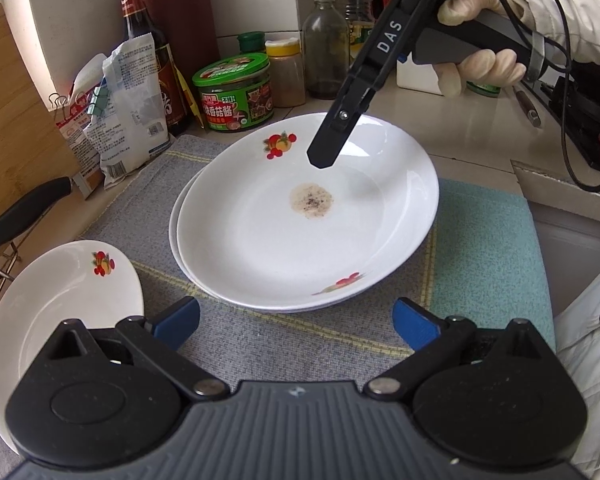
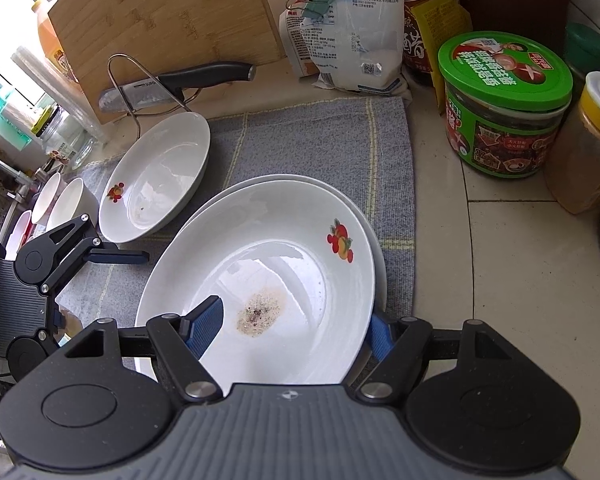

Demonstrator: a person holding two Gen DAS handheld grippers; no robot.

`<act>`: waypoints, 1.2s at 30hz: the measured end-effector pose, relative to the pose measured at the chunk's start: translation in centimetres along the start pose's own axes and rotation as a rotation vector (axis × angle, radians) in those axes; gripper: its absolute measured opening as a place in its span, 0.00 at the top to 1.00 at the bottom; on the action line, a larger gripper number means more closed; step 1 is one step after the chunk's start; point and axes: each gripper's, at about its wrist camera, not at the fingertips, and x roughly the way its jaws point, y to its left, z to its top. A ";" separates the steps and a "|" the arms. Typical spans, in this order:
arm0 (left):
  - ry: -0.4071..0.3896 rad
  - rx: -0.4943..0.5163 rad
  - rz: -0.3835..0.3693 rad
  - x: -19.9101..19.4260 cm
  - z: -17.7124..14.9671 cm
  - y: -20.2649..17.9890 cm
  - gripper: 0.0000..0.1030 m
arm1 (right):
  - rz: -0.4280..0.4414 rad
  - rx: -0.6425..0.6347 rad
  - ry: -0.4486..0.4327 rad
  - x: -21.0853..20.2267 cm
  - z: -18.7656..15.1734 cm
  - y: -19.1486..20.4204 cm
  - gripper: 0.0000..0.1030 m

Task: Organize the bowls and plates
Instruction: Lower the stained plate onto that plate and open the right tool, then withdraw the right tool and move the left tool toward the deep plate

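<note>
Right now the right tool (image 2: 296,330) straddles the near rim of the top plate (image 2: 284,248): one blue finger (image 2: 208,326) lies inside the dish, the other sits outside the rim, and whether the pads actually press on it cannot be told. That white plate, with a fruit print and a brownish stain at its centre, rests nested on a second plate (image 1: 180,256) on the grey dishcloth (image 1: 236,340) covering the surface. The left tool (image 1: 296,320) stands open and empty, just short of the stack. A third plate (image 2: 156,178) lies apart on the cloth, near a knife (image 2: 180,82) on a wire stand. Behind sit a green-lidded jar (image 2: 504,108), a yellow-capped jar (image 2: 584,148) and a white packet (image 2: 360,24).
</note>
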 end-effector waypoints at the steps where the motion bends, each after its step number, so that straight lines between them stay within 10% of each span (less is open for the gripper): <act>1: 0.000 0.000 0.000 0.0 0.0 0.0 0.01 | -0.005 -0.002 0.000 -0.1 0.0 0.0 0.24; 11: -0.009 -0.042 0.015 -0.9 -0.6 0.2 0.01 | -0.051 -0.016 0.016 -0.3 -0.3 1.3 0.04; 36: -0.044 -0.280 0.155 -6.8 -4.1 -1.5 0.01 | -0.307 -0.355 -0.198 0.5 -4.8 12.3 0.00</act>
